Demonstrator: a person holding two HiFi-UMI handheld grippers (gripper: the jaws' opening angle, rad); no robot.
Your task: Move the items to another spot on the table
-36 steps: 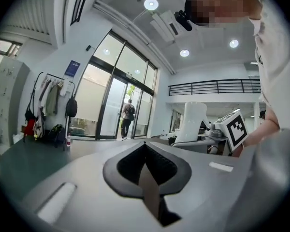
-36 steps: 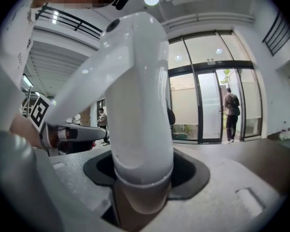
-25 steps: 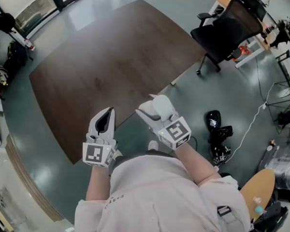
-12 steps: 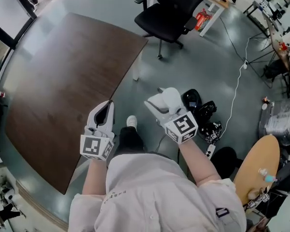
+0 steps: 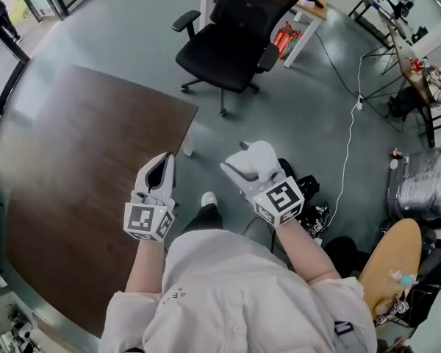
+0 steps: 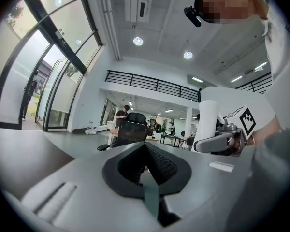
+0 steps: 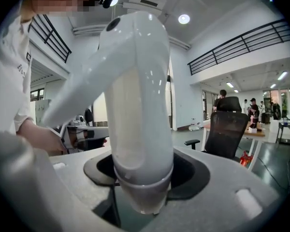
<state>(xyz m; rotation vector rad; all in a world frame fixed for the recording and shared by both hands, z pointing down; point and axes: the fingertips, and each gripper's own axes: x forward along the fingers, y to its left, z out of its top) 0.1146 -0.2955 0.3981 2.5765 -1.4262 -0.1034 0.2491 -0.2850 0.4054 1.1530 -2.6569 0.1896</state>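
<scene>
We judge this the carrying step: our right gripper [image 7: 144,175] clamps the base of a white curved item [image 7: 135,81], which juts out at twelve o'clock from its jaws, above the floor. Our left gripper [image 6: 146,164] is closed on nothing. The next move calls for swinging toward nine o'clock, over the table [image 5: 73,168], to set the item down.

Pale pink short-sleeved shirt [image 5: 228,285]; white left tool [image 5: 162,160] and right tool [image 5: 244,159] with black-and-white marker cubes [image 5: 279,199]

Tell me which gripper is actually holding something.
The right gripper: its jaws grip a glossy white curved object that stands up between them. The left gripper has its jaws together with nothing between them.
</scene>
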